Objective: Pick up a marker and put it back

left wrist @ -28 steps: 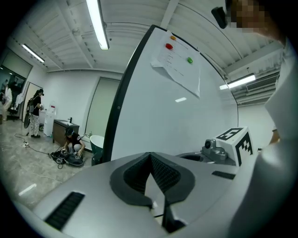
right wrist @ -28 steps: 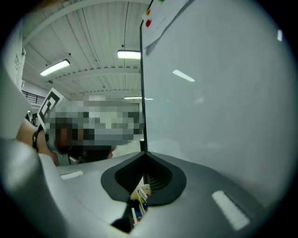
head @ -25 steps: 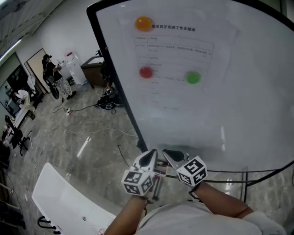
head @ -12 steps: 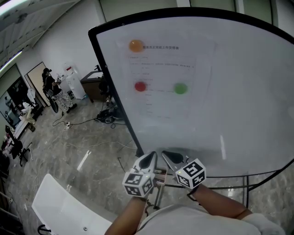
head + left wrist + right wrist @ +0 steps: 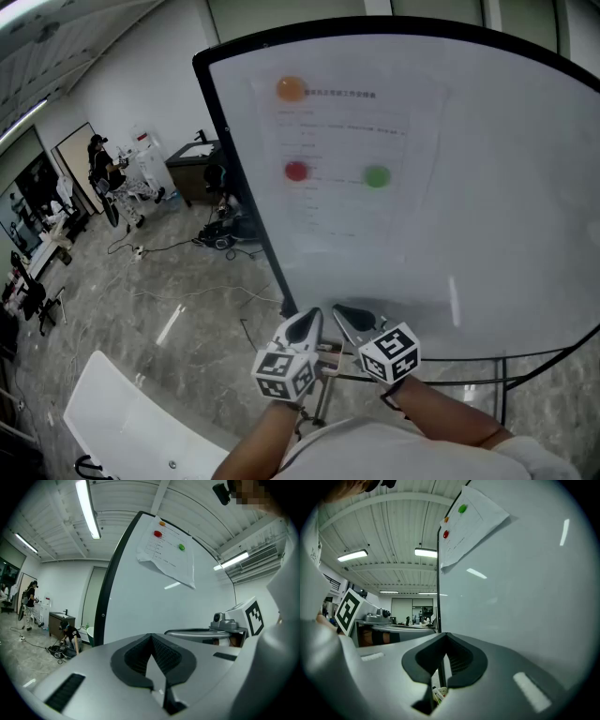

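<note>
A large whiteboard (image 5: 487, 187) stands in front of me, with a printed sheet (image 5: 347, 159) held by an orange magnet (image 5: 291, 89), a red magnet (image 5: 296, 171) and a green magnet (image 5: 377, 175). My left gripper (image 5: 305, 321) and right gripper (image 5: 349, 317) are side by side at the board's lower edge, tips toward it. In the left gripper view the left gripper (image 5: 151, 637) has its pads together and holds nothing. The right gripper (image 5: 446, 637) looks the same in its own view. I cannot make out any marker; the ledge below the board is mostly hidden behind the grippers.
A white tabletop (image 5: 141, 412) lies low at the left. The board's dark frame (image 5: 239, 169) and metal stand (image 5: 487, 361) border it. Cables (image 5: 220, 211) lie on the tiled floor and people (image 5: 103, 164) are far back at the left.
Both grippers stay where they were, close together under the board. Only the head view has shifted slightly against the board.
</note>
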`<action>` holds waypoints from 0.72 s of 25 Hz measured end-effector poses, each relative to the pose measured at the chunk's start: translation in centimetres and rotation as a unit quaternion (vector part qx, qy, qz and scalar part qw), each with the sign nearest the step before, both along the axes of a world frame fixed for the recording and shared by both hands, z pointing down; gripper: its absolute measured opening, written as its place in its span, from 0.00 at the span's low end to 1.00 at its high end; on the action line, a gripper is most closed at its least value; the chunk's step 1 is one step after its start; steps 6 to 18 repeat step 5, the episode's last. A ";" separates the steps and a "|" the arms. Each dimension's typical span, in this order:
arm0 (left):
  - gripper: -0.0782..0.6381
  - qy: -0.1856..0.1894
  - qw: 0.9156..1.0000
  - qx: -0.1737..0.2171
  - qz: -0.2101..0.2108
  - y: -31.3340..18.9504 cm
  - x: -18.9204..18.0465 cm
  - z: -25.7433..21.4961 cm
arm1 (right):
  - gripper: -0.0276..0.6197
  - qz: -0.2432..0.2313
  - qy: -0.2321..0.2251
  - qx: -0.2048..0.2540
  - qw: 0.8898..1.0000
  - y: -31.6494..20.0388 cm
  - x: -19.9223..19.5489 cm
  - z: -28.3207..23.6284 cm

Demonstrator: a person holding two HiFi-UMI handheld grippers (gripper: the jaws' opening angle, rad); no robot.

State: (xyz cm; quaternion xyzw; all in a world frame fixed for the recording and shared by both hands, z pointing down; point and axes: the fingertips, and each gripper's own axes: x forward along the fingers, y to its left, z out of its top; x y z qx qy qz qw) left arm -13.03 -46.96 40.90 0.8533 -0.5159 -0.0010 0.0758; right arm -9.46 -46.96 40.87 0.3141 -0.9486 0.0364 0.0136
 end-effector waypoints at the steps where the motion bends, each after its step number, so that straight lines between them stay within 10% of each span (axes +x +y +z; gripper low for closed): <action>1: 0.11 0.000 1.000 0.000 0.000 0.0 0.0 0.0 | 0.05 0.002 -0.001 -0.001 1.000 0.0 0.0 0.0; 18: 0.11 0.005 1.000 -0.004 0.003 0.2 0.0 0.3 | 0.05 0.006 -0.002 -0.002 1.000 0.0 -0.1 0.2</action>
